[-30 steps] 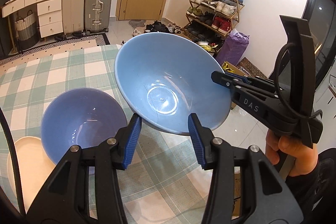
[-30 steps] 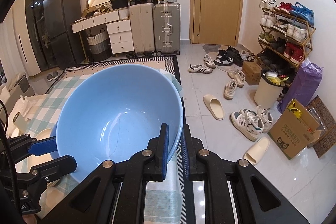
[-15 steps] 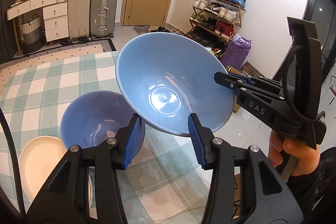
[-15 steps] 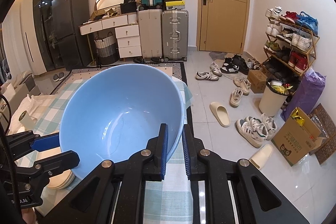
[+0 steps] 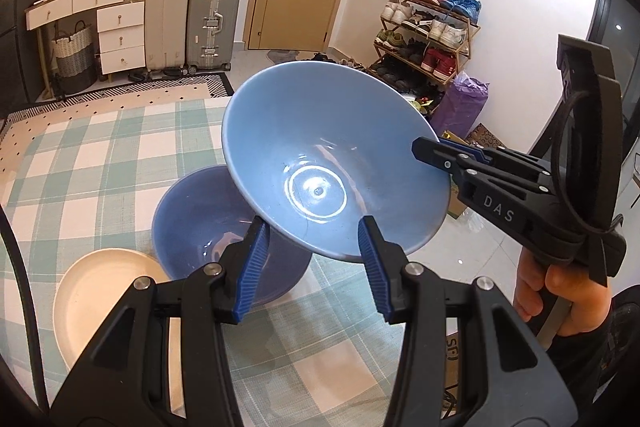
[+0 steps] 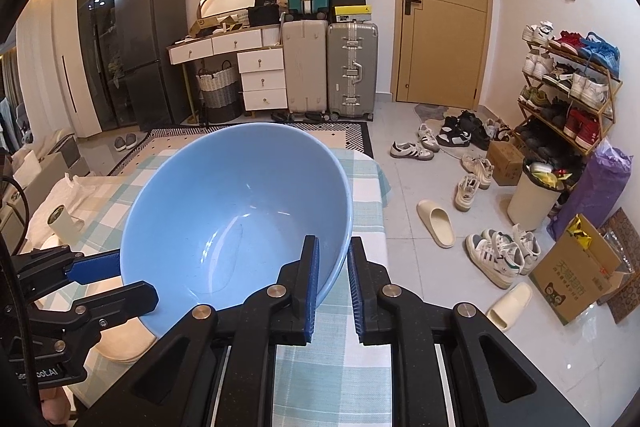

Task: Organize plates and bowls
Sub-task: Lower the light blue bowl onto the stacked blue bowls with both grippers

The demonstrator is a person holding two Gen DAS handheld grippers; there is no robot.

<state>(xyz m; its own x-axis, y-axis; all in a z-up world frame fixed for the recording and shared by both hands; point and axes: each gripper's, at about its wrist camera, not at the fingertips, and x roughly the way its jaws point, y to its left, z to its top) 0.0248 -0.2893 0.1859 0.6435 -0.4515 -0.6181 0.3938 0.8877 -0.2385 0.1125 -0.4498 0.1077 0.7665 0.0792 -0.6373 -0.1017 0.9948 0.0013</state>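
Note:
A light blue bowl (image 5: 320, 155) hangs tilted over the checked tablecloth (image 5: 100, 155), held from two sides. My right gripper (image 6: 332, 267) is shut on its near rim (image 6: 336, 259), and it shows in the left wrist view as the black clamp (image 5: 432, 147) on the bowl's right edge. My left gripper (image 5: 312, 239) has the bowl's lower wall between its blue pads, one under the outside and one over the inside. Just below sits a darker blue bowl (image 5: 200, 223) on the table, partly covered by the held bowl. A cream plate (image 5: 104, 291) lies to its left.
The table's edge (image 6: 380, 227) runs close on the right, and beyond it the floor holds slippers and shoes (image 6: 436, 223), a bin (image 6: 532, 199) and a cardboard box (image 6: 576, 279). A person's hand (image 5: 560, 291) grips the right gripper's handle. A small roll (image 6: 60, 219) lies at the table's left.
Both grippers have carried the light blue bowl across the table together. In the left wrist view the darker bowl and cream plate have slid rightward, under the held bowl. Neither grip has changed.

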